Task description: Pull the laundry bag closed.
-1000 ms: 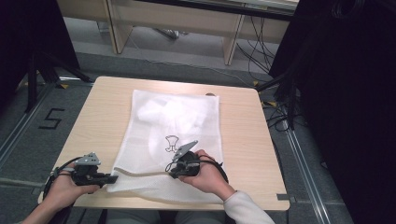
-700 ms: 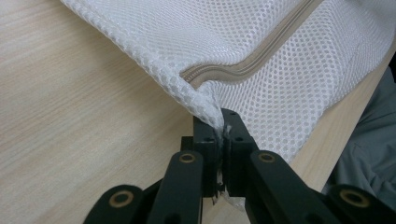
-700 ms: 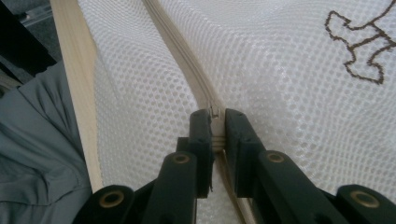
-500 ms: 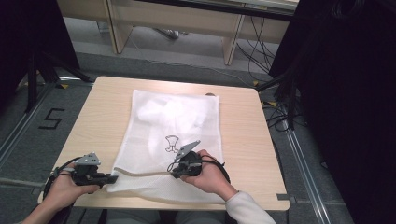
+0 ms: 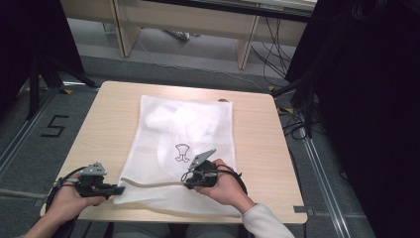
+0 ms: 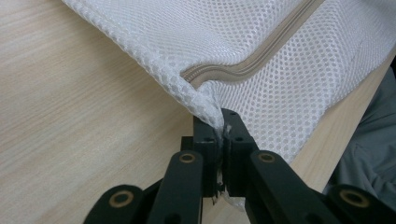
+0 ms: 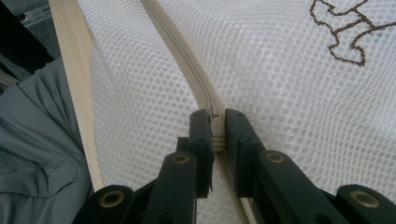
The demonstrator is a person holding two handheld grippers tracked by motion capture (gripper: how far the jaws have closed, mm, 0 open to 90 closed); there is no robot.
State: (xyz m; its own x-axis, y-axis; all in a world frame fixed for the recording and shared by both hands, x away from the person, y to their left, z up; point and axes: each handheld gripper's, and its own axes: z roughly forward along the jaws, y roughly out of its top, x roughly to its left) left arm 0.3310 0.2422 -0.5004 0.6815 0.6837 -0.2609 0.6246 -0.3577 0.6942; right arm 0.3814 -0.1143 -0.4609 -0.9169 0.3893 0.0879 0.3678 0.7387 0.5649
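Grippers unmoved: left gripper (image 6: pixel 219 135) pinches the white mesh laundry bag's (image 5: pixel 188 129) corner, right gripper (image 7: pixel 217 128) clamps its beige zipper (image 7: pixel 187 65); unzipping hasn't begun.

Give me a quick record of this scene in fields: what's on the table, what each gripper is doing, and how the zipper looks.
surface: wooden table
item: white mesh laundry bag, lying flat, white contents inside
marking: small dark printed figure on the bag
zipper: beige zipper running along the bag's near end
left gripper: shut on the bag's corner by the zipper's end
right gripper: shut on the zipper, at what looks like the slider
hands: one on each gripper, at the near edge of the table
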